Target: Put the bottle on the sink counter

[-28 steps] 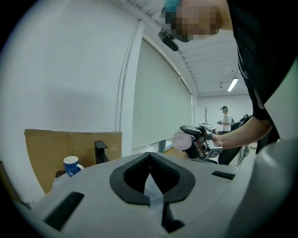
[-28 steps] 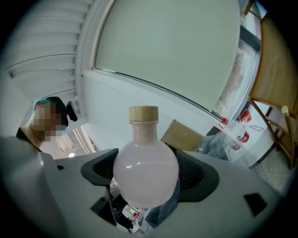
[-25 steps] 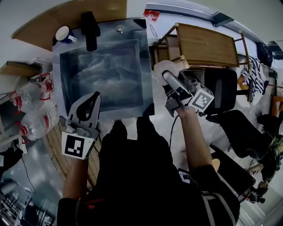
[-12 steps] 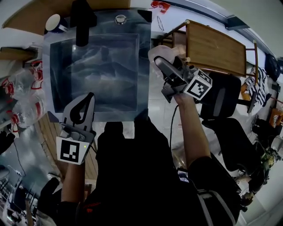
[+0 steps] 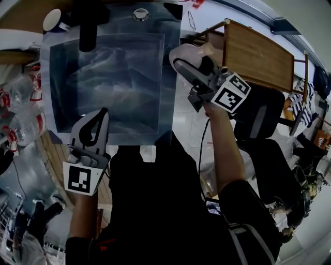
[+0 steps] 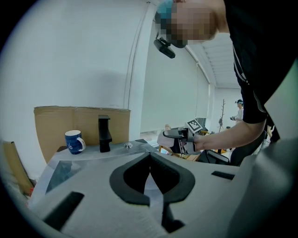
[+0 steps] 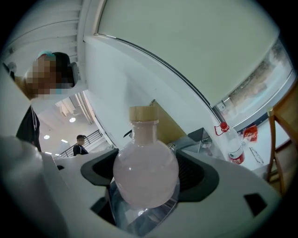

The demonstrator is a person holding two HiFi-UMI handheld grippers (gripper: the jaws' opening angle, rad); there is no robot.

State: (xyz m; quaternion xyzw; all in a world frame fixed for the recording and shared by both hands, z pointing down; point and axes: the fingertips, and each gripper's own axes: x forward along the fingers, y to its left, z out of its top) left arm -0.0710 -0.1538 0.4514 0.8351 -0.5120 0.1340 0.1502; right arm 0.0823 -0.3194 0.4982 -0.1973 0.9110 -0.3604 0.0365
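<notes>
Bottle clamped between right gripper jaws, neck pointed away along them | sink counter rim seen just left of that gripper | left gripper farther off, jaws pressed together, nothing held

Sink counter in front of me: black faucet at the back edge, blue mug just left of it, small round knob to its right.
</notes>
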